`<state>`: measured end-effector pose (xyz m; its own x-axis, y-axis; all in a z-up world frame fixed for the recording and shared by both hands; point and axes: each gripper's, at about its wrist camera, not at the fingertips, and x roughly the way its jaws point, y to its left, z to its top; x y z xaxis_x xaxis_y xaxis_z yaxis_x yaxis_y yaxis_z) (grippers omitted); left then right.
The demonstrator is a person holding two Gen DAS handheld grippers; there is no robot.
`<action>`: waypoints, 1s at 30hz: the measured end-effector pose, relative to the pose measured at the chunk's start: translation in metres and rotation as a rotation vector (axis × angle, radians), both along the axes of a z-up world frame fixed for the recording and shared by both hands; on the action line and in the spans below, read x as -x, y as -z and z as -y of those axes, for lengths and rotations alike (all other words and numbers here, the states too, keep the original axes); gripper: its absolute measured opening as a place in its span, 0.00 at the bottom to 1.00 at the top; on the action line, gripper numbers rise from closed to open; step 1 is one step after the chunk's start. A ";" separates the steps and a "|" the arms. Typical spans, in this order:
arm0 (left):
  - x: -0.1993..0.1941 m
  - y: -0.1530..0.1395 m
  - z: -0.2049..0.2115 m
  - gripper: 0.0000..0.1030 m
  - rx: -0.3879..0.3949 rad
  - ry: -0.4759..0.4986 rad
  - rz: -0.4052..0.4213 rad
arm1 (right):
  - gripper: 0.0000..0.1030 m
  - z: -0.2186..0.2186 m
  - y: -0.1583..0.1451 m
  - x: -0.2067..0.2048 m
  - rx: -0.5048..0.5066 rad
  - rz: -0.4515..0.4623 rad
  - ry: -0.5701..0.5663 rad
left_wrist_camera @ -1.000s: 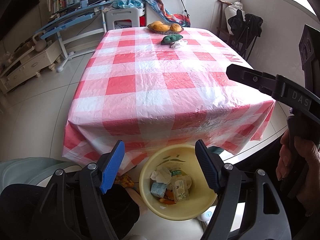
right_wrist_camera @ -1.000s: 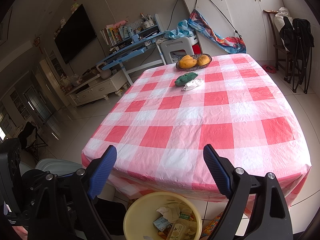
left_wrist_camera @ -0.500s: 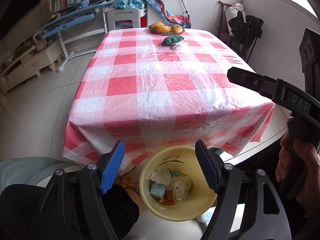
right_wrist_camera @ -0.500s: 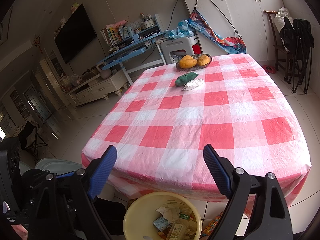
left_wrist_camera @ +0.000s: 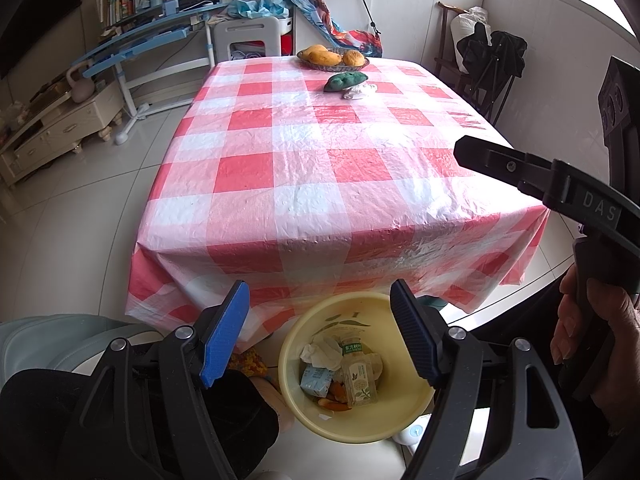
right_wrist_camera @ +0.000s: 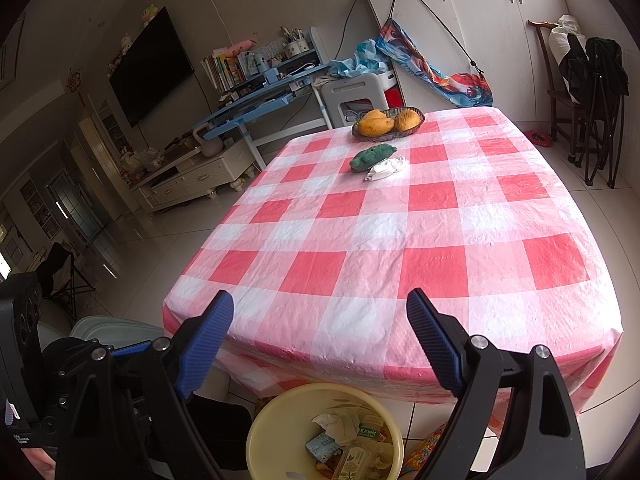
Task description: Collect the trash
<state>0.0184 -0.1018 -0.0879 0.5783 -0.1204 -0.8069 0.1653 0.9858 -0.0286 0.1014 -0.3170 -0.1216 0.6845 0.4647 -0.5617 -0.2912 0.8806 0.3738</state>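
While the bench (right_wrist_camera: 400, 240) under its checked cloth carries only a fruit bowl (right_wrist_camera: 387, 122), a green lump (right_wrist_camera: 372, 157) and a white wad (right_wrist_camera: 386, 169) at its far end, the trash lies in the yellow bin (left_wrist_camera: 304, 344) on the floor below the near edge: tissue (left_wrist_camera: 322, 351), a bottle (left_wrist_camera: 358, 374), a carton (left_wrist_camera: 315, 381). Left tongs (left_wrist_camera: 320, 336) tilt down over the bin, wide open, empty. Right tongs (right_wrist_camera: 320, 344) point over the near edge, wide open, empty, gripped by a hand (left_wrist_camera: 588, 332).
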 end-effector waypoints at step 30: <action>-0.069 -0.030 -0.039 0.67 0.135 -0.085 0.016 | 0.82 0.012 -0.006 -0.032 -0.013 -0.020 0.044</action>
<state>0.0875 -0.0624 -0.0575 0.6039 -0.1772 -0.7771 0.0834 0.9837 -0.1596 0.1339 -0.3286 -0.1152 0.6930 0.4414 -0.5701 -0.2442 0.8877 0.3904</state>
